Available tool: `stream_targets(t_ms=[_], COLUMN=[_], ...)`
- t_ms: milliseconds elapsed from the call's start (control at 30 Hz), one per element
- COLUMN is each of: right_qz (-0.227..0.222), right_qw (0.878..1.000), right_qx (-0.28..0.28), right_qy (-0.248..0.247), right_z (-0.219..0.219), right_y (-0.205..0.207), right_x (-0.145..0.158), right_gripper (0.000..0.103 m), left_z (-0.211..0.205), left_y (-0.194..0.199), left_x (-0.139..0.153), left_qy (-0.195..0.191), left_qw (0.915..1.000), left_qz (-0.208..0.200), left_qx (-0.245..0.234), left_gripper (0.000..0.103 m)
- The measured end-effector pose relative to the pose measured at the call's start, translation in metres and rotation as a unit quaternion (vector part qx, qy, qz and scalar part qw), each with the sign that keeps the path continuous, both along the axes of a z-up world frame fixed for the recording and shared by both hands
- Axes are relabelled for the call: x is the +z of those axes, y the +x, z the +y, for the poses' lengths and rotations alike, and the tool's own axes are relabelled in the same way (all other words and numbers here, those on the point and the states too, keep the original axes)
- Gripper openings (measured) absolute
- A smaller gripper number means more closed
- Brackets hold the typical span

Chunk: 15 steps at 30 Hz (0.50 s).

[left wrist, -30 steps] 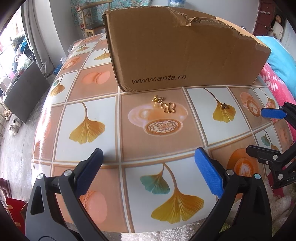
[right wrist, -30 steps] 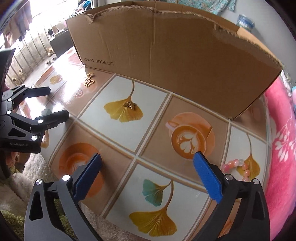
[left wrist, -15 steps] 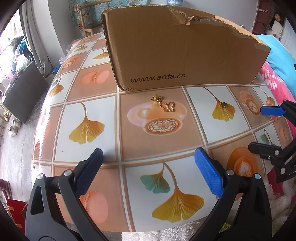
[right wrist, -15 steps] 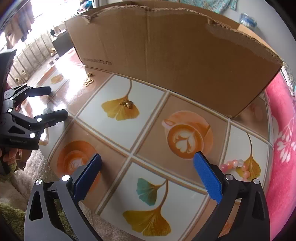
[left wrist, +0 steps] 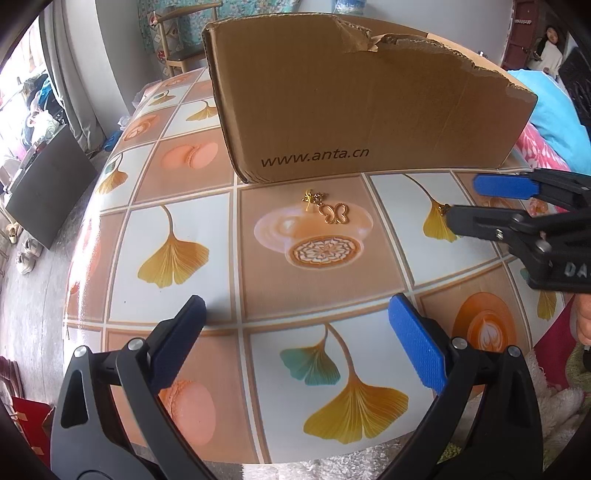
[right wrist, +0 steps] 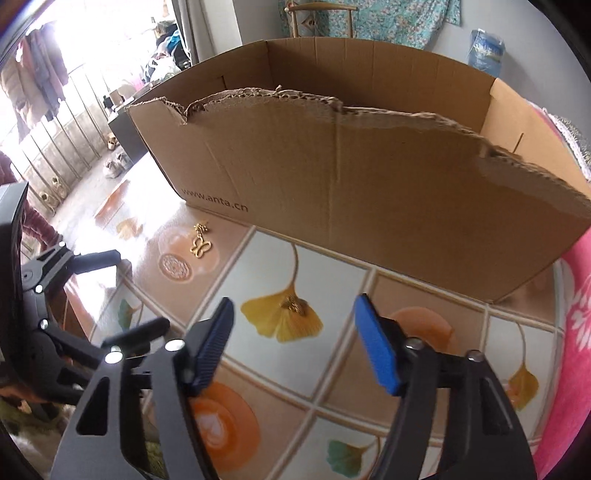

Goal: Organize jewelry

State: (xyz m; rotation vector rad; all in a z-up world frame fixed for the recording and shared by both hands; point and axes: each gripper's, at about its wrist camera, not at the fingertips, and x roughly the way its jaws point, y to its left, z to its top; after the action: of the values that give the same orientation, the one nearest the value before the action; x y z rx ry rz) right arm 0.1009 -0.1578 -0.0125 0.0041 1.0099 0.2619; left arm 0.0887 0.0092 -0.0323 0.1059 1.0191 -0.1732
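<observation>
A bright, cluttered living room around a patterned table

The table (left wrist: 173,236) wore a cloth printed with squares of ginkgo leaves, coffee cups and macarons, and daylight glared off its far corner. Strong light came through a tall window (right wrist: 55,122) with vertical bars, beside which clothes (right wrist: 33,85) hung. A dark low cabinet (left wrist: 44,192) stood on the grey floor (left wrist: 33,295), with pale shoes (left wrist: 26,254) near it. Against the pale wall hung a teal flowered cloth (right wrist: 388,18), with a wooden chair (left wrist: 181,40) in front of it. Pink flowered bedding (right wrist: 576,332) and a blue cushion (left wrist: 554,107) lay to one side.
</observation>
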Motion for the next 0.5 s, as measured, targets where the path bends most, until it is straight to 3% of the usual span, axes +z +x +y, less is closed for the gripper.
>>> stream_targets(t_ms=[200,500], right_qz=[0.009,-0.014], right_qw=[1.000,0.999], right_qx=[-0.010,-0.010], right_qy=[0.015,-0.032], right_z=[0.000,0.015], right_y=[0.006,0.012], right_x=[-0.009,-0.013], right_gripper=[0.035,0.024], left_z=[0.000,0.000], left_y=[-0.001,0.000], left_x=[0.000,0.000], left_qy=[0.000,0.000], left_qw=[1.0000,1.0000], left_qz=[0.000,-0.001], left_qx=[-0.001,-0.001], left_gripper=[0.096,0.096])
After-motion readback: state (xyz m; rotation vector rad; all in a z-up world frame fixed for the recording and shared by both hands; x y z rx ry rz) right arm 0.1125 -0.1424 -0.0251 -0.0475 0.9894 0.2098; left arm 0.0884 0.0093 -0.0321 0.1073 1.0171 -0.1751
